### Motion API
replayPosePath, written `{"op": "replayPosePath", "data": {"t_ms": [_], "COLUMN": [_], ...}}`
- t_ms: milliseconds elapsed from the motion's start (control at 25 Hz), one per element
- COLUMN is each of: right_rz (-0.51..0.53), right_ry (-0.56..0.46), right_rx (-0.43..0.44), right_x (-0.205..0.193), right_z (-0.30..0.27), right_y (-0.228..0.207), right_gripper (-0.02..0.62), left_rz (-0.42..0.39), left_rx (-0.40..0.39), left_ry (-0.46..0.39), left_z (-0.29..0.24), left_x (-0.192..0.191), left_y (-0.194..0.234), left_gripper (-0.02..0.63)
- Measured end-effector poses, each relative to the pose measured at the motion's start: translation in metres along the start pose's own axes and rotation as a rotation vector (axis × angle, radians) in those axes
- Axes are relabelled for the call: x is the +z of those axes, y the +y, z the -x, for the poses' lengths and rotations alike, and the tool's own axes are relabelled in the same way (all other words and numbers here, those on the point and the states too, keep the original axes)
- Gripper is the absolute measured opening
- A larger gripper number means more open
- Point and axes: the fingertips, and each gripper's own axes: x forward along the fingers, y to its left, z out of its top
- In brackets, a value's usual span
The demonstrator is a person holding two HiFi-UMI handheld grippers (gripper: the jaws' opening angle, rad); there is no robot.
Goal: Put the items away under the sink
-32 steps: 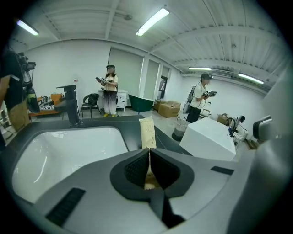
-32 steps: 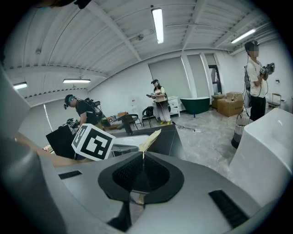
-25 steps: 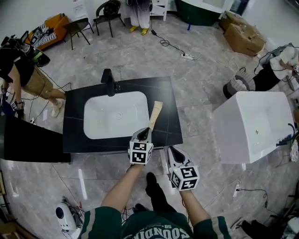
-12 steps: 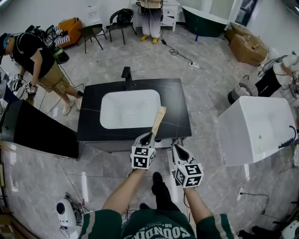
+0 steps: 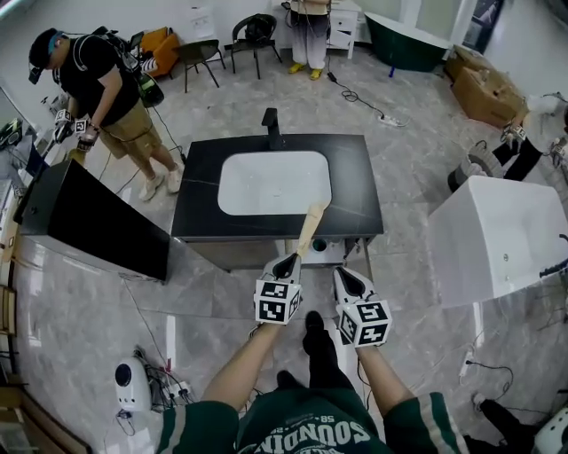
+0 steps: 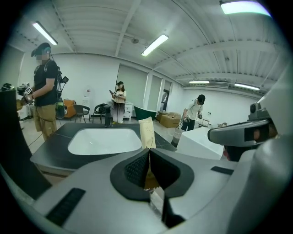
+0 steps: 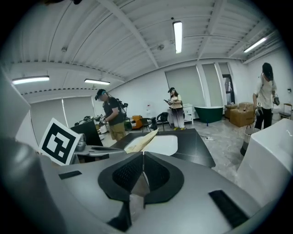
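Observation:
My left gripper [image 5: 287, 263] is shut on the near end of a long flat tan packet [image 5: 310, 227], which sticks out forward over the front edge of the black vanity top [image 5: 355, 208]. In the left gripper view the packet [image 6: 147, 131] stands upright between the closed jaws of that gripper [image 6: 149, 154]. Just to the right, my right gripper [image 5: 343, 277] hangs over the floor, shut with nothing in it, as the right gripper view [image 7: 142, 157] confirms. Set into the vanity top is a white basin [image 5: 274, 182] with a black tap [image 5: 271, 125]. Below the counter an opening [image 5: 327, 251] shows.
A white bathtub [image 5: 510, 230] stands at the right and a black panel [image 5: 93, 222] at the left. One person [image 5: 102, 84] stands at the far left, another [image 5: 309, 27] at the back near chairs. Cables and a white device [image 5: 130, 385] lie on the floor.
Both grippers have drawn back from the vanity towards the person, and the vanity's front face has come into view. The packet stays gripped in the left gripper.

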Motion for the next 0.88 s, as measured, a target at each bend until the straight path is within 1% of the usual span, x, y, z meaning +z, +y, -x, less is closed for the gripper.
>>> {"op": "replayPosePath", "data": {"t_ms": [280, 520, 720, 880], "right_rz": [0.007, 0.025, 0.031, 0.05], "right_ry": [0.029, 0.044, 0.055, 0.042], "right_rx": [0.038, 0.042, 0.042, 0.027], "right_x": [-0.03, -0.052, -0.076, -0.092], "right_z": [0.016, 0.02, 0.009, -0.01], "right_y": [0.039, 0.047, 0.045, 0.035], "right_gripper": [0.043, 0.043, 0.043, 0.043], "left_rz": [0.054, 0.105, 0.129, 0.139], "left_rx": [0.028, 0.052, 0.056, 0.053], "left_ry": [0.053, 0.086, 0.109, 0.103], "left_z": [0.063, 0.09, 0.086, 0.06], "left_x": [-0.063, -0.119, -0.16, -0.179], "left_y": [0.0, 0.0, 0.006, 0.018], "left_gripper": [0.014, 0.014, 0.014, 0.014]}}
